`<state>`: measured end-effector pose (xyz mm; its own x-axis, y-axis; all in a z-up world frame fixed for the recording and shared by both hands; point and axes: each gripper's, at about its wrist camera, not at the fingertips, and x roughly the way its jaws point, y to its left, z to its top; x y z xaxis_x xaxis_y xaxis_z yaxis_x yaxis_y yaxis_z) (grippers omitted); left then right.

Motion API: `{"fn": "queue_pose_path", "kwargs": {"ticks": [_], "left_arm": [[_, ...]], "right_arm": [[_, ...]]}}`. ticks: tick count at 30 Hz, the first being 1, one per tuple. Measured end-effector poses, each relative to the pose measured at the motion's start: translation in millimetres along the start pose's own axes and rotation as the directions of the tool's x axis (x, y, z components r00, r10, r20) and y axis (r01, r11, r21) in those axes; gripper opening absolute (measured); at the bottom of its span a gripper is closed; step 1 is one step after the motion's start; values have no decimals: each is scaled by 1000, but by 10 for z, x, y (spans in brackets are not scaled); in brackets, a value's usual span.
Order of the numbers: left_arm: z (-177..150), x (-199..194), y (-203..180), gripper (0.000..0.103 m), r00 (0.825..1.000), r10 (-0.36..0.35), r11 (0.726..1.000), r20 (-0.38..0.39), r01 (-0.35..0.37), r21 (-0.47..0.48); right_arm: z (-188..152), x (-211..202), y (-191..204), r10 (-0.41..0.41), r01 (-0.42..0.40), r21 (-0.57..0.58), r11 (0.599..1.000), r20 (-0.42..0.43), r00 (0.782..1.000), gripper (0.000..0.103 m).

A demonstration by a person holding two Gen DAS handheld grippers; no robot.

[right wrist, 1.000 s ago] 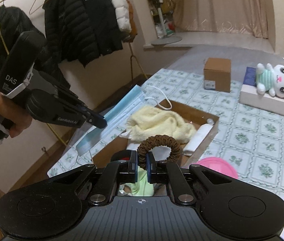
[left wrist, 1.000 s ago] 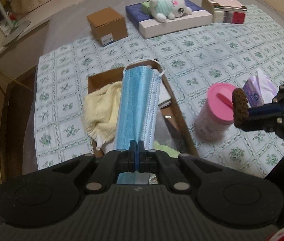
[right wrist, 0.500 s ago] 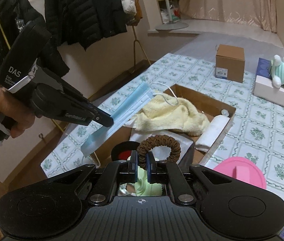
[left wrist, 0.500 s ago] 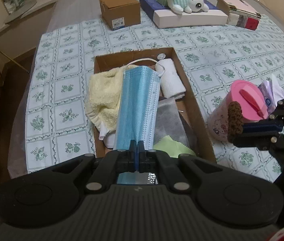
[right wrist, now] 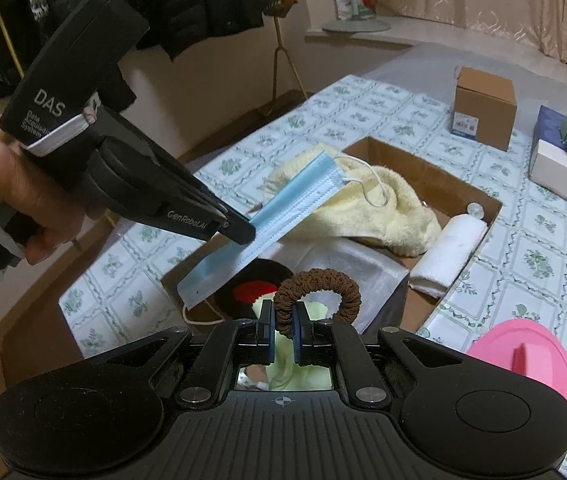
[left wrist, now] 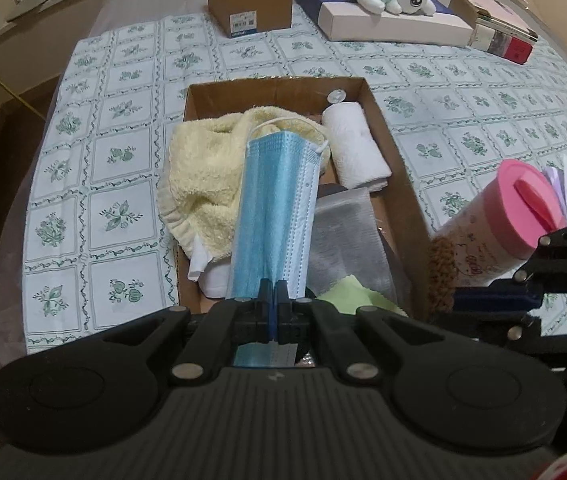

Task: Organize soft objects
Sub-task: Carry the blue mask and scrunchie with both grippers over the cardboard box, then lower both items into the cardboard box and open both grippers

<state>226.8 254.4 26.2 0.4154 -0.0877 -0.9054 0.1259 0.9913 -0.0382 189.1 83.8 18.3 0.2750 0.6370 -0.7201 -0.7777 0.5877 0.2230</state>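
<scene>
— Grippers?
— My left gripper (left wrist: 274, 304) pinches a blue face mask (left wrist: 273, 216) above the cardboard box (left wrist: 397, 184); my right gripper (right wrist: 283, 334) clamps a brown scrunchie (right wrist: 319, 292).
— Box contents?
— Yellow towel (left wrist: 207, 176), rolled white cloth (left wrist: 353, 148), green cloth (left wrist: 353, 300).

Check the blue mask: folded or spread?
Folded. The face mask shows doubled pleated layers in a narrow strip, pinched in the left gripper.

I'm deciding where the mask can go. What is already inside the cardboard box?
In the cardboard box lie a yellow towel, a rolled white cloth, a grey pouch, a green cloth and something black and red. What lies under them is covered.
</scene>
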Motion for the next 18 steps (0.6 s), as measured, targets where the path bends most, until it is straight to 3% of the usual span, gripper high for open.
{"fn": "queue_pose_path", "kwargs": {"ticks": [18], "left_arm": [[92, 507, -14, 0, 999, 35, 999, -26, -34, 41]], "right_arm": [[-95, 517, -95, -53, 48, -57, 997, -80, 995, 8]]}}
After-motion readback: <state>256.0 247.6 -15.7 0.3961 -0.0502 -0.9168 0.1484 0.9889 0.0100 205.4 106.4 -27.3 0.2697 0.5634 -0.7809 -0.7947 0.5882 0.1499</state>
